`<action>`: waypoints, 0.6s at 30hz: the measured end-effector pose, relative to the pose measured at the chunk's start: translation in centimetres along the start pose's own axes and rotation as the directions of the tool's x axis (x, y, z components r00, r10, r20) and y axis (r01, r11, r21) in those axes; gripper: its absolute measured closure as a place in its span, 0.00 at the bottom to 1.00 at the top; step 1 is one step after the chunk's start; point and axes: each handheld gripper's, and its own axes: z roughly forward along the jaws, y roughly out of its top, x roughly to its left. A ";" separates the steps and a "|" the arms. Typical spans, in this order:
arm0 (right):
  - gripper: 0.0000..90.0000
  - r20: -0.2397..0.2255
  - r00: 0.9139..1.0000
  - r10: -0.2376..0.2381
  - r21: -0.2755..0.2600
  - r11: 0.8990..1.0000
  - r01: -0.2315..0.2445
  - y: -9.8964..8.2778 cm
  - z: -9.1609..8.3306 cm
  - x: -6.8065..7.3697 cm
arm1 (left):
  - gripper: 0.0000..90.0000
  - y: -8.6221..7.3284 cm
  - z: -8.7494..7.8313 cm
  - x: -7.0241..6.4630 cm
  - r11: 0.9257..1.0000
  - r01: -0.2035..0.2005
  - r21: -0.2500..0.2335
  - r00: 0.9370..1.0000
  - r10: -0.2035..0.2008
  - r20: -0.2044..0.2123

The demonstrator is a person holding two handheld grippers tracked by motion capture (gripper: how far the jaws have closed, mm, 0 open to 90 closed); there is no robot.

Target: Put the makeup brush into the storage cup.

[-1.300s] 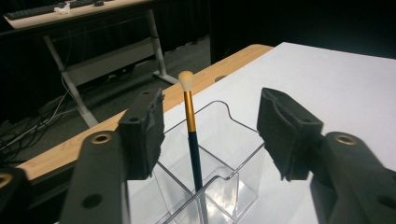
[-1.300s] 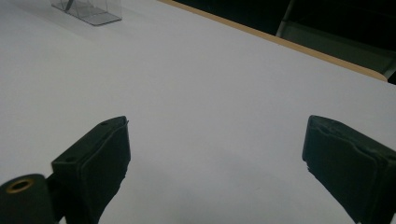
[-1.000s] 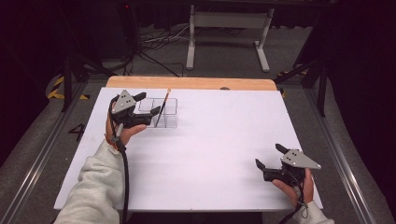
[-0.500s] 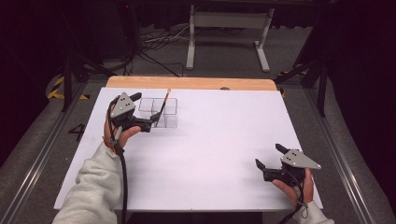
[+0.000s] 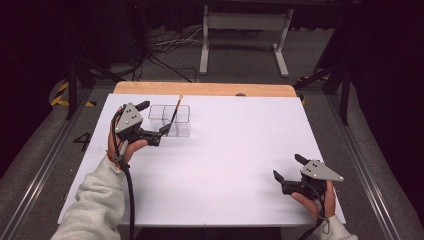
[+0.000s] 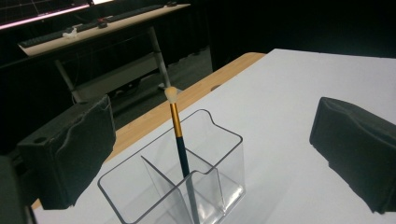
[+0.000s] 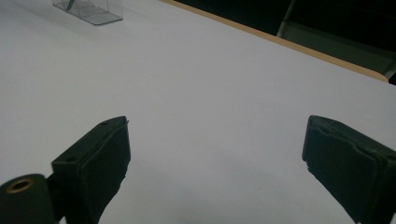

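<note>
A clear divided organizer [image 5: 184,131] [image 6: 229,173] stands at the back left of the white table. A brush [image 5: 176,108] [image 6: 177,131] with a dark handle, gold ferrule and pale tip leans in one of its compartments, tip up. My left gripper [image 5: 154,119] [image 6: 210,154] is just left of the organizer and open. Its jaws have just been opening; the brush stands ahead between them, untouched. My right gripper [image 5: 289,167] [image 7: 215,154] rests open near the front right edge with nothing but bare table between its fingers.
The white table top [image 5: 235,145] has a wooden strip [image 5: 205,89] along its far edge. Beyond it are a grey stand [image 5: 245,30] and cables on the floor. Metal rails run along both sides of the table.
The left gripper's jaws have spread apart and the hand has drawn back slightly from the organizer. The brush stays leaning in its compartment. The right gripper has not moved.
</note>
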 end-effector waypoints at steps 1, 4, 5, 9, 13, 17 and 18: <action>0.09 0.000 1.000 0.000 0.000 1.000 0.000 0.0 0.0 0.0 | 0.01 0.0 -0.1 -0.1 1.000 -0.002 -0.002 1.000 0.002 0.003; 0.09 0.000 1.000 0.000 0.000 1.000 0.000 0.0 0.0 0.0 | 0.01 0.1 -0.6 -0.4 1.000 -0.014 0.001 1.000 0.014 0.008; 0.09 0.001 1.000 0.000 0.000 1.000 0.000 0.0 0.0 0.0 | 0.01 0.2 -0.7 -0.4 1.000 -0.021 0.002 1.000 0.021 0.003; 0.09 0.001 1.000 0.000 0.000 1.000 0.000 0.0 0.0 0.0 | 0.01 0.2 -1.4 -0.7 1.000 -0.028 -0.006 0.999 0.028 0.014; 0.09 -0.001 1.000 -0.001 0.000 1.000 0.001 0.0 0.0 0.0 | 0.01 0.2 -1.7 -0.9 0.999 -0.036 0.002 0.999 0.036 0.023; 0.09 0.001 1.000 -0.002 0.000 1.000 0.002 0.0 0.0 0.0 | 0.01 0.1 -2.2 -1.3 0.999 -0.050 0.009 0.998 0.050 0.024; 0.09 0.001 1.000 -0.002 -0.001 1.000 0.002 0.0 0.0 0.0 | 0.01 0.1 -2.2 -1.4 0.999 -0.050 0.006 0.998 0.050 0.027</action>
